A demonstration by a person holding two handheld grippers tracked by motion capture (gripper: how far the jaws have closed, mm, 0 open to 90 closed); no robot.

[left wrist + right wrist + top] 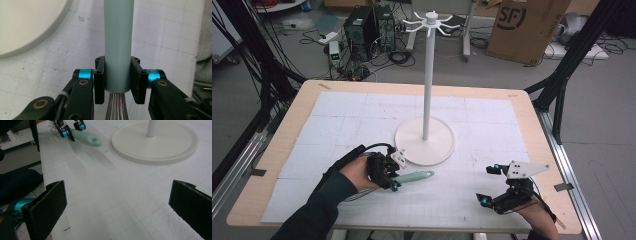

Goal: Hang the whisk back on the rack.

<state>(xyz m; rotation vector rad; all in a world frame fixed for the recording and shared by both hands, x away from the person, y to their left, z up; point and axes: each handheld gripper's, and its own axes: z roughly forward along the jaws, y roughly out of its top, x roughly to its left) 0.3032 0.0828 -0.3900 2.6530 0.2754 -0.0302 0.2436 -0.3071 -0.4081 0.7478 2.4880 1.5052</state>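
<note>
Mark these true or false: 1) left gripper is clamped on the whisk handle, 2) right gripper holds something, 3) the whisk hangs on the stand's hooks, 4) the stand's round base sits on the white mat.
1) True: the left gripper has both pads pressed on the whisk handle.
2) False: the right gripper is wide open with nothing between its jaws.
3) False: the hooks atop the stand are bare; the whisk is down near the mat.
4) True: the base rests on the white mat.

A lab: computer towers [369,25], floor cables [314,36], a cardboard box [524,27] beside the table [532,107].
</note>
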